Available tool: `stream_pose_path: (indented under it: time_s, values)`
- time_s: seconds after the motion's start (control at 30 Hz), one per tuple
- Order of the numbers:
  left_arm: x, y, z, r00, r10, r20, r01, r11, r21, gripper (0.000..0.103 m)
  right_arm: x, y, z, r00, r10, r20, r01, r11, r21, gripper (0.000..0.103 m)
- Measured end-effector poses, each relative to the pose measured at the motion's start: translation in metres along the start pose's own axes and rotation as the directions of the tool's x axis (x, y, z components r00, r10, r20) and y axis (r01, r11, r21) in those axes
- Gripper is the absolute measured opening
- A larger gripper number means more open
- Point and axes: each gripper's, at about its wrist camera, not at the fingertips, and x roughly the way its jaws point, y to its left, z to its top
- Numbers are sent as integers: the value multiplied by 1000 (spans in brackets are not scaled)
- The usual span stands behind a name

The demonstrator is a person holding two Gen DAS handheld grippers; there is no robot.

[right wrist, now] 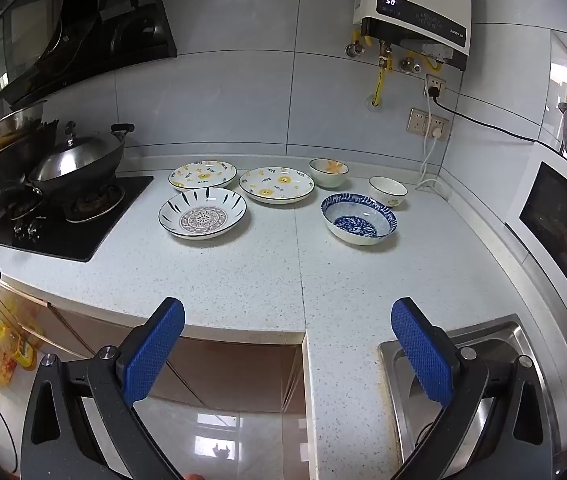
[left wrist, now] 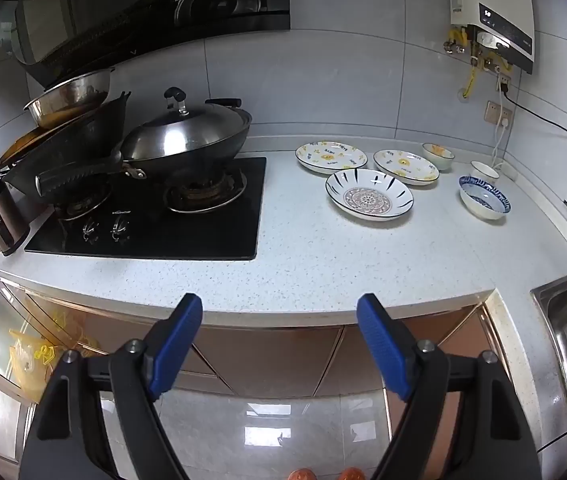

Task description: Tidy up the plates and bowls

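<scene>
Three plates lie on the white counter: two yellow-patterned plates (right wrist: 202,176) (right wrist: 276,185) at the back and a mandala plate (right wrist: 202,212) in front. Three bowls stand to their right: a yellow-flower bowl (right wrist: 328,172), a small white bowl (right wrist: 388,191) and a blue-patterned bowl (right wrist: 358,218). In the left wrist view the mandala plate (left wrist: 369,194) and the blue bowl (left wrist: 484,197) show at the right. My left gripper (left wrist: 279,308) is open and empty, held off the counter's front edge. My right gripper (right wrist: 287,312) is open and empty at the front edge.
A black gas hob (left wrist: 155,216) with a lidded wok (left wrist: 187,136) and stacked pans sits at the left. A steel sink (right wrist: 455,364) lies at the front right. A microwave (right wrist: 559,220) stands at the right wall. A water heater (right wrist: 415,12) and cables hang on the back wall.
</scene>
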Motion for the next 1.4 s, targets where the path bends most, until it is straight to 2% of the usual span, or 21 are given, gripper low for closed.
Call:
stream_pose_path:
  time_s: [0.7, 1.4]
  values:
    - [9, 6, -11, 1000, -2, -8, 2, 1000, -6, 80, 3, 4, 0, 1000, -9, -7, 9, 1000, -1, 102]
    - [16, 13, -6, 1000, -7, -30, 6, 999, -33, 80, 13, 9, 0, 1000, -8, -22, 8, 1000, -11, 102]
